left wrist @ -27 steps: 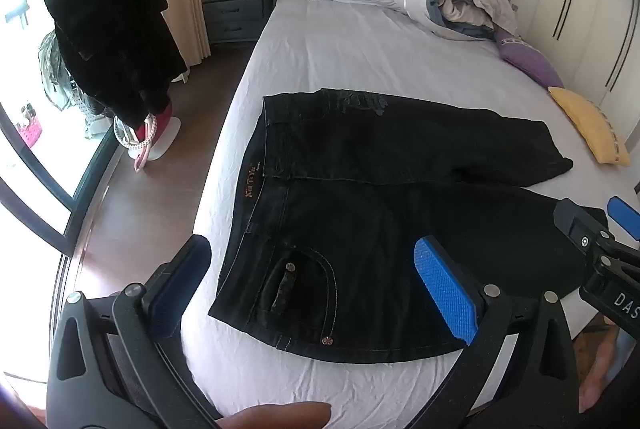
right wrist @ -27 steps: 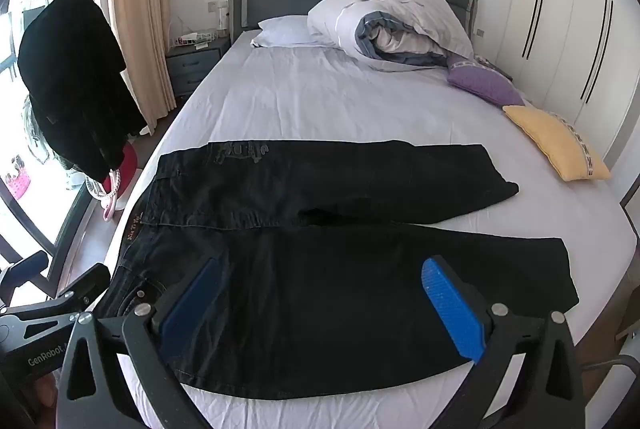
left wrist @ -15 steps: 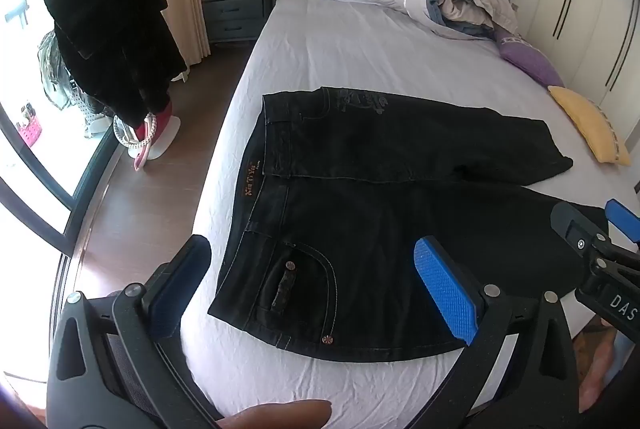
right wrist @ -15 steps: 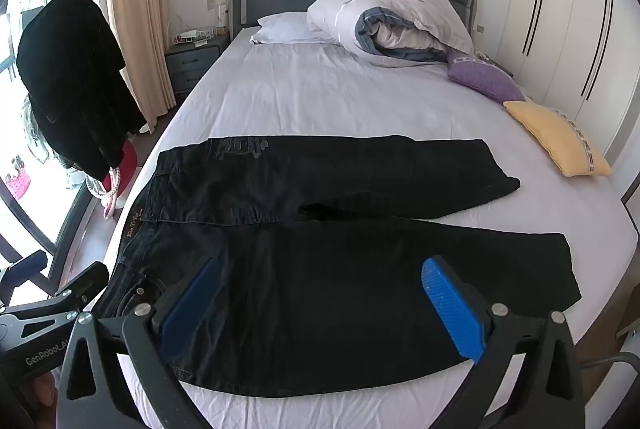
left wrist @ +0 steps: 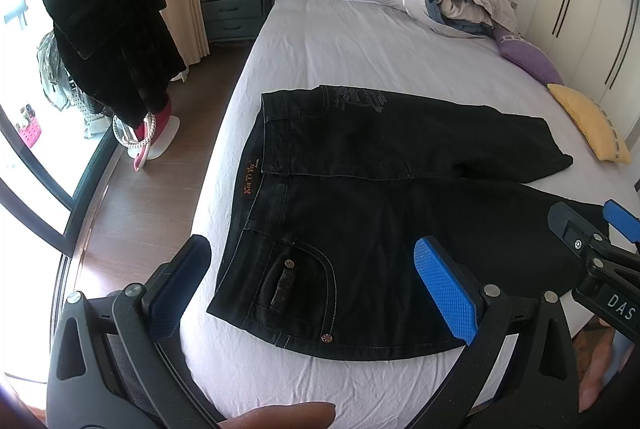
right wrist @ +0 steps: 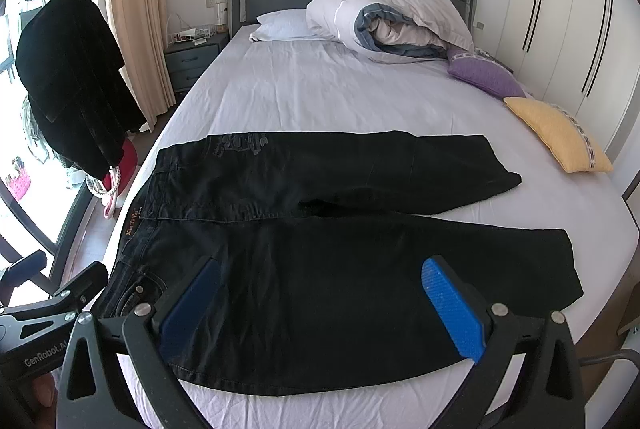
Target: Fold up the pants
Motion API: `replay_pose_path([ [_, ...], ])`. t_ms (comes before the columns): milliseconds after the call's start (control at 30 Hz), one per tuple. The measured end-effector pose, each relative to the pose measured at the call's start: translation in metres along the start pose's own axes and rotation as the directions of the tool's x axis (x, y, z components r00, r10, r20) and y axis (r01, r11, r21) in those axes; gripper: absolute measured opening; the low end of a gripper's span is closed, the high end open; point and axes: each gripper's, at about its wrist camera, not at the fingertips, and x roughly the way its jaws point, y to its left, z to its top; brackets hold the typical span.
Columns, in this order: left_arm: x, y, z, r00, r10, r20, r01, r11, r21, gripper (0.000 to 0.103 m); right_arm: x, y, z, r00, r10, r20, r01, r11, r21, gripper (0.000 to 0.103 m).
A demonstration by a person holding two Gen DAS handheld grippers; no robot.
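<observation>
Nothing moved | one pants [left wrist: 380, 213] flat | left gripper [left wrist: 320, 289], right gripper [right wrist: 324, 305] fingers spread wide, empty

Bare sheet [right wrist: 320, 97] beyond the pants [right wrist: 320, 229]; duvet [right wrist: 392, 21] and cushions [right wrist: 560, 137] crowding head and right edge.

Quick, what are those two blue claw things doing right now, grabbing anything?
Left gripper: open, holding nothing, above the black pants.
Right gripper: open, holding nothing, above the pants too.

Rolled duvet [right wrist: 392, 17], purple cushion [right wrist: 484, 75], yellow cushion [right wrist: 560, 135].
</observation>
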Motion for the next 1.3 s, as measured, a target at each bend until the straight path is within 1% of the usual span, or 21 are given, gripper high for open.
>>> replay_pose_path([
  [67,0.000,0.000,0.000,1.000,0.001,-0.001,-0.001,1.000,0.001,0.103,0.006,-0.001,-0.005,1.000,0.000,-0.002,0.000,1.000,0.000,0.103],
  [133,0.002,-0.001,0.000,1.000,0.001,-0.001,-0.001,1.000,0.001,0.103,0.004,-0.002,-0.001,1.000,0.003,-0.006,-0.003,1.000,0.002,0.103],
  [367,0.002,-0.001,0.000,1.000,0.001,-0.002,-0.001,1.000,0.001,0.103,0.002,0.002,-0.008,1.000,0.002,-0.002,-0.002,1.000,0.000,0.103],
  [400,0.002,-0.001,0.000,1.000,0.001,-0.002,-0.001,1.000,0.001,0.103,0.001,-0.001,-0.001,1.000,0.004,-0.008,-0.004,1.000,0.003,0.103],
  [600,0.002,-0.001,0.000,1.000,0.002,-0.002,-0.002,1.000,0.002,0.103,-0.008,-0.004,0.006,1.000,0.003,-0.003,-0.003,1.000,0.005,0.103],
  [633,0.002,-0.002,0.000,1.000,0.002,-0.003,-0.002,1.000,0.001,0.103,0.001,-0.002,0.000,1.000,0.004,-0.008,-0.004,1.000,0.005,0.103],
  [733,0.002,-0.002,0.001,1.000,0.002,-0.003,-0.002,1.000,0.001,0.103,0.003,0.000,-0.003,1.000,0.004,-0.007,-0.004,1.000,0.003,0.103],
  [767,0.002,-0.002,0.001,1.000,0.003,-0.003,-0.003,1.000,0.001,0.103,-0.002,-0.003,0.003,1.000,0.005,-0.009,-0.005,1.000,0.005,0.103],
  [933,0.002,-0.002,0.001,1.000,0.003,-0.003,-0.003,1.000,0.002,0.103,0.007,0.001,-0.009,1.000,0.005,-0.007,-0.005,1.000,0.002,0.103],
  [967,0.002,-0.002,0.001,1.000,0.003,-0.003,-0.003,1.000,0.001,0.103,-0.001,-0.002,0.002,1.000,0.006,-0.010,-0.006,1.000,0.005,0.103],
  [1300,0.002,-0.002,0.001,1.000,0.003,-0.004,-0.003,1.000,0.002,0.103,0.002,-0.001,-0.001,1.000,0.007,-0.012,-0.007,1.000,0.007,0.103],
])
